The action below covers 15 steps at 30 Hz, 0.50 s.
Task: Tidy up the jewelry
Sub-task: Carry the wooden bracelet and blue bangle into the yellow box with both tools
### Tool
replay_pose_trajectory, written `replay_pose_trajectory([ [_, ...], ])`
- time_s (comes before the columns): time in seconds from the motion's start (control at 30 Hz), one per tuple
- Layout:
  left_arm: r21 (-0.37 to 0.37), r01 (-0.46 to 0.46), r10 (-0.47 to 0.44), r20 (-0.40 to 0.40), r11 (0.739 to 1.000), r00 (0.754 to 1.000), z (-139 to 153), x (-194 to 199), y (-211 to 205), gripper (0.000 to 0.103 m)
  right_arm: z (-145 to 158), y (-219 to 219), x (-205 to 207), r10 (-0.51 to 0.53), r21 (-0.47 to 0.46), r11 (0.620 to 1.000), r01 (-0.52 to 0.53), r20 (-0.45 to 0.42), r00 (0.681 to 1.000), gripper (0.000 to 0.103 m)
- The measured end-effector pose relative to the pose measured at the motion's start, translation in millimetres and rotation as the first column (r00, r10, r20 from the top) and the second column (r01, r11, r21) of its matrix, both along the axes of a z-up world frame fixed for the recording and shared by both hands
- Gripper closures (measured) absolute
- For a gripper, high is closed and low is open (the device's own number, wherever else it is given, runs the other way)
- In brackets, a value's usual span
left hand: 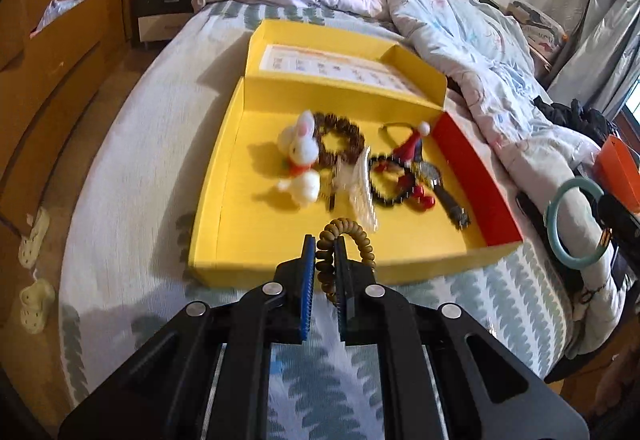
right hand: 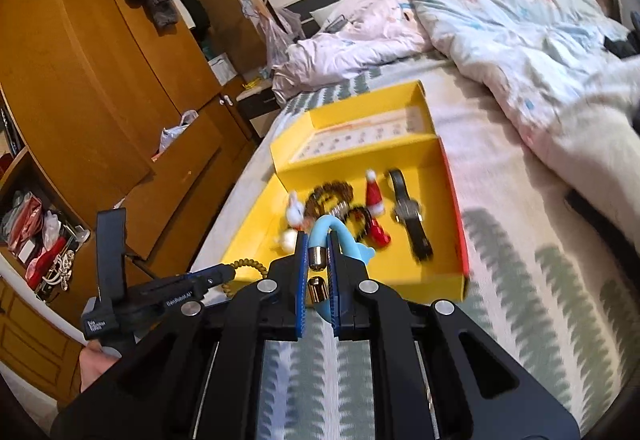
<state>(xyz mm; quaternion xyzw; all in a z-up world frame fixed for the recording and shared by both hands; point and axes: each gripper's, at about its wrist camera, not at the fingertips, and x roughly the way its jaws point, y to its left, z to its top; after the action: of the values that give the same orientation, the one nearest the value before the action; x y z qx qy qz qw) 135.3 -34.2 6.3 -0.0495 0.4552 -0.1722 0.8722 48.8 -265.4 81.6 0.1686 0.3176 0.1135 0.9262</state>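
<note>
My left gripper [left hand: 325, 240] is shut on an olive coiled hair tie [left hand: 352, 236], held just above the near wall of an open yellow box [left hand: 256, 224] on the bed. Inside lie a white bunny clip [left hand: 300, 152], a brown bead bracelet [left hand: 340, 132], a black bead bracelet [left hand: 390, 184], a Santa hat clip [left hand: 412, 144] and a watch [left hand: 436, 180]. My right gripper [right hand: 318, 236] is shut on a light blue bangle [right hand: 326, 226] with metal caps, near the box [right hand: 256, 244]. The left gripper [right hand: 228, 272] shows at its left with the coil [right hand: 250, 264].
Rumpled quilts [left hand: 440, 20] lie behind and to the right of the box. A wooden wardrobe [right hand: 100, 80] and a nightstand [left hand: 160, 12] stand to the left of the bed. Slippers [left hand: 36, 232] lie on the floor. A hand [right hand: 94, 364] holds the left gripper's handle.
</note>
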Motion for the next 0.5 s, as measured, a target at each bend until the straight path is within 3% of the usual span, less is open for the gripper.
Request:
replay_pose_trajectory([
  [0.2, 0.017, 0.002, -0.002, 0.004, 1.0, 1.0, 5, 45, -11, 0.094, -2, 0, 62, 0.008, -0.04, 0.999, -0.01, -0.049, 0.999, 0.093],
  [0.5, 0.062, 0.019, -0.019, -0.008, 0.998, 1.0, -9, 107, -33, 0.094, -36, -6, 145, 0.008, -0.086, 0.996, -0.021, -0.147, 0.989, 0.093],
])
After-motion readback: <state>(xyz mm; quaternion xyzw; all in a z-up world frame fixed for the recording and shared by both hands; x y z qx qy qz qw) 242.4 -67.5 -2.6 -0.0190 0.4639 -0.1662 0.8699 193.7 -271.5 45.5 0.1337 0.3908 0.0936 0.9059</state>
